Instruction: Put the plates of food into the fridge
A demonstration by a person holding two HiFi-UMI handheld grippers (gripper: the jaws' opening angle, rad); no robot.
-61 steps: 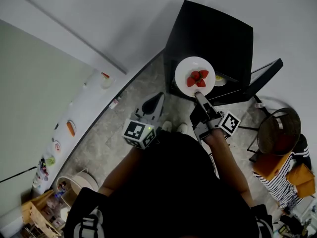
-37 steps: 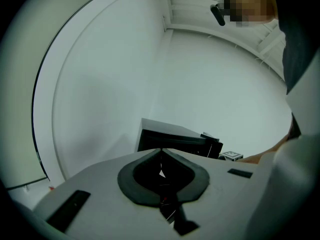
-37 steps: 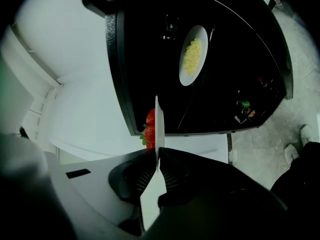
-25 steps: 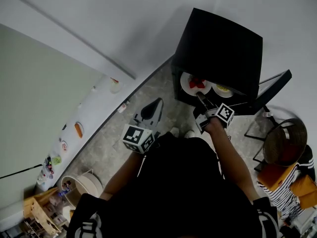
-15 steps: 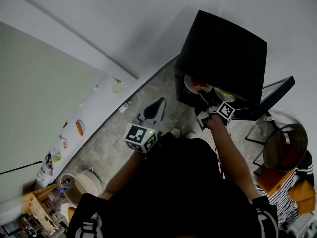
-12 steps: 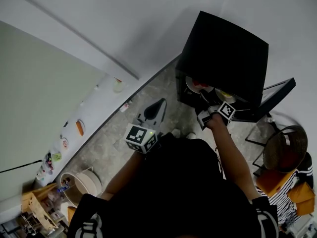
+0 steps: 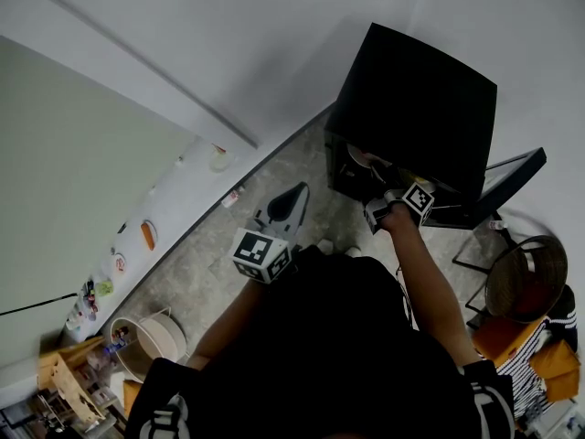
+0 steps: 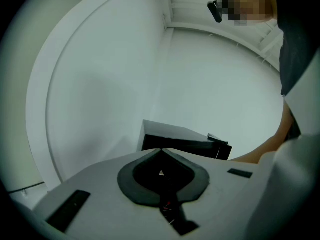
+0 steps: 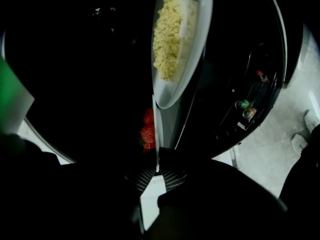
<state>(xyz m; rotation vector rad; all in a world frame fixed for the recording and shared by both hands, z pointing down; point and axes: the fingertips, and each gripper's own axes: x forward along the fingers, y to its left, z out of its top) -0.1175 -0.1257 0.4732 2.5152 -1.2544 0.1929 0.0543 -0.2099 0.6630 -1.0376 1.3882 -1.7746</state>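
Observation:
A white plate with red strawberries shows edge-on in the right gripper view, inside the dark black fridge. My right gripper is shut on its near rim. Just beyond it in the fridge lies a second white plate of yellow grains. From the head view only a sliver of the strawberry plate shows under the fridge top, with the right gripper reaching in. My left gripper hangs shut and empty over the floor; the left gripper points toward the fridge.
The fridge door stands open to the right, with small bottles on its rack. A round wire chair stands at the right. A white counter with small items runs along the left, with a pale basket below it.
My right gripper has carried the strawberry plate from in front of the fridge deep into it, so the plate is now mostly hidden. The left gripper has stayed nearly still.

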